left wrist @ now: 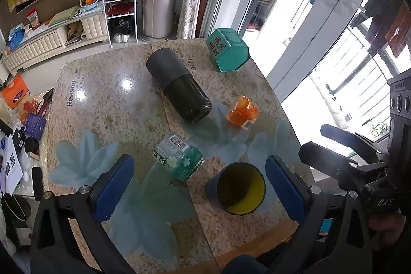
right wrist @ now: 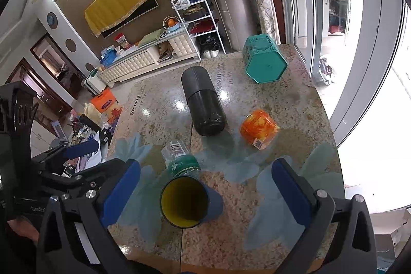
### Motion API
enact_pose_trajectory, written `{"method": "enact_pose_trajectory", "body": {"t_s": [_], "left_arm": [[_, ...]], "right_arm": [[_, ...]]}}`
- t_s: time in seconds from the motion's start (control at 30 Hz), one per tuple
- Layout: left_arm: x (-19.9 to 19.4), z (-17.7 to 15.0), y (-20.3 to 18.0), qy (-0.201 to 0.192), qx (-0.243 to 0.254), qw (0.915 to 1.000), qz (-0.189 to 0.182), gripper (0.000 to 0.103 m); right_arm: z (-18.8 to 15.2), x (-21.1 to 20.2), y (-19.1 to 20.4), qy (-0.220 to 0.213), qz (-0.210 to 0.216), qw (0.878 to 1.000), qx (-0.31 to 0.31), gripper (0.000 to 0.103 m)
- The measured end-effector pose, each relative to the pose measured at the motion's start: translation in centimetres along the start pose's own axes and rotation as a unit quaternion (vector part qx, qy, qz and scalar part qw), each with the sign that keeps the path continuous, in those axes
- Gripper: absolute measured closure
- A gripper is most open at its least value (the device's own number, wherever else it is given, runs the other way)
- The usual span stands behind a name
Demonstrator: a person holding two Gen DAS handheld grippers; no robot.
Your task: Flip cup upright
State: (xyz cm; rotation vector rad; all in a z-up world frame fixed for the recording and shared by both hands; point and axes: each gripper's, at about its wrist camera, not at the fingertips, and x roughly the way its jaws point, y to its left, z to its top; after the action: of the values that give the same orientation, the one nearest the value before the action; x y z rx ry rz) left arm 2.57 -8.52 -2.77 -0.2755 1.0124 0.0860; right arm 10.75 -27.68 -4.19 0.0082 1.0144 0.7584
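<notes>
A dark blue cup (left wrist: pixel 237 189) with a yellow inside stands upright on the speckled stone table (left wrist: pixel 115 107), mouth up; it also shows in the right wrist view (right wrist: pixel 188 202). My left gripper (left wrist: pixel 200 186) is open and empty, held above the table, with the cup between its blue fingers (left wrist: pixel 285 186), nearer the right one. My right gripper (right wrist: pixel 208 189) is open and empty, with the cup between its fingers, nearer the left one (right wrist: pixel 120 189). The right gripper shows at the right edge of the left wrist view (left wrist: pixel 341 148), and the left gripper at the left edge of the right wrist view (right wrist: pixel 74 153).
A black flask (left wrist: pixel 179 89) lies on its side mid-table. A green jar (left wrist: pixel 179 158) lies just behind the cup. An orange jar (left wrist: pixel 242 112) and a teal hexagonal tin (left wrist: pixel 227 50) lie further back right. The table edge runs along the right.
</notes>
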Motion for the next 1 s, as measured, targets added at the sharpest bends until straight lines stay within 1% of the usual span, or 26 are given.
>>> {"method": "enact_pose_trajectory", "body": {"t_s": [0.3, 0.5, 0.63, 1.0], "left_arm": [[-0.4, 0.1, -0.1, -0.007, -0.004, 0.9999, 0.008, 0.000], [-0.6, 0.0, -0.5, -0.013, 0.010, 0.9997, 0.019, 0.000], [-0.8, 0.0, -0.5, -0.012, 0.010, 0.9995, 0.027, 0.000], [-1.0, -0.1, -0.4, -0.013, 0.009, 0.9994, 0.030, 0.000]], "right_arm": [[0.3, 0.2, -0.1, -0.004, 0.003, 1.000, -0.003, 0.000], [0.3, 0.4, -0.1, -0.002, 0.005, 1.000, -0.002, 0.000], [0.3, 0.4, -0.3, -0.001, 0.007, 1.000, -0.003, 0.000], [0.2, 0.5, -0.2, 0.000, 0.006, 1.000, -0.006, 0.000]]}}
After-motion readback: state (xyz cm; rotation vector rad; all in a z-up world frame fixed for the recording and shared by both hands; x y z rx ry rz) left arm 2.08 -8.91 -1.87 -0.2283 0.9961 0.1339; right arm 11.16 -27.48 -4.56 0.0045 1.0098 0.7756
